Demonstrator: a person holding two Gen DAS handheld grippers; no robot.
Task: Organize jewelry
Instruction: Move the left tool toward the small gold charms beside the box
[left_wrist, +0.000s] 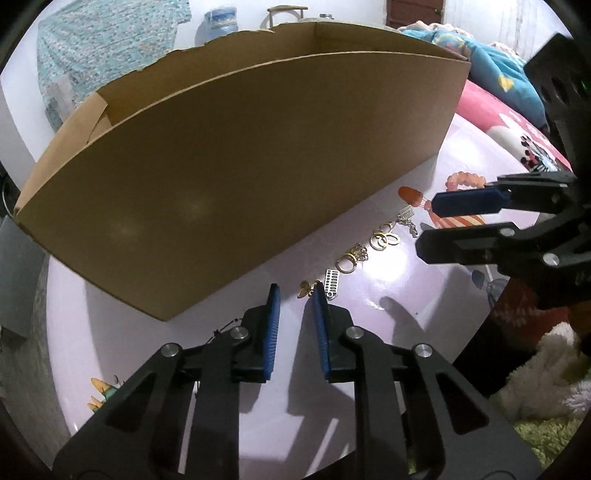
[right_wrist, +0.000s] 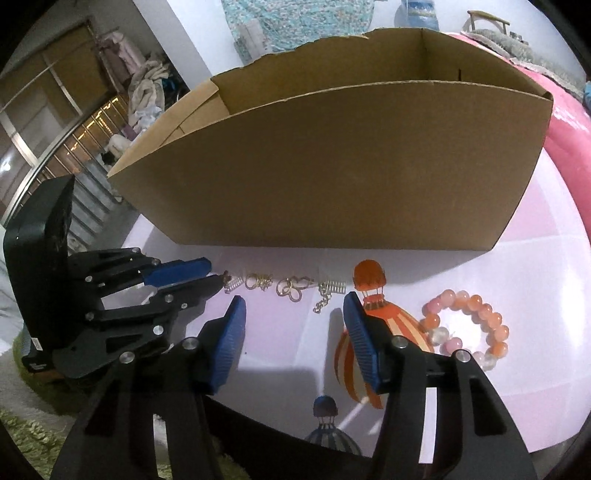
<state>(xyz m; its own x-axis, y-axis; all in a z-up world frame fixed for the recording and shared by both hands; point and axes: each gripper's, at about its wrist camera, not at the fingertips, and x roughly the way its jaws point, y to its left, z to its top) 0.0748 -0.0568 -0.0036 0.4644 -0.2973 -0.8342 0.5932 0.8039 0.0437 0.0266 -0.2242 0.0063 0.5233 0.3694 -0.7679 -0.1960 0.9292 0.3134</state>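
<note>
Looking along your left hand-held gripper (left_wrist: 294, 295), you had the cardboard box (left_wrist: 236, 177) close ahead, its near wall running slantwise across the pale desk (left_wrist: 388, 288). A narrow strip of desk lay between that wall and the row of small jewelry (left_wrist: 354, 254). Your fingers stood a little apart, holding nothing, tips just beside the silver comb charm (left_wrist: 331, 283).

From the right wrist, your right hand-held gripper (right_wrist: 293, 302) was spread wide and empty, above bare desk (right_wrist: 535, 295) just short of the ring cluster (right_wrist: 291, 287) and chain (right_wrist: 325, 301). The pink bead bracelet (right_wrist: 467, 326) lay to its right, near the desk's edge. Your left hand-held gripper (right_wrist: 218, 275) reached in from the left.
</note>
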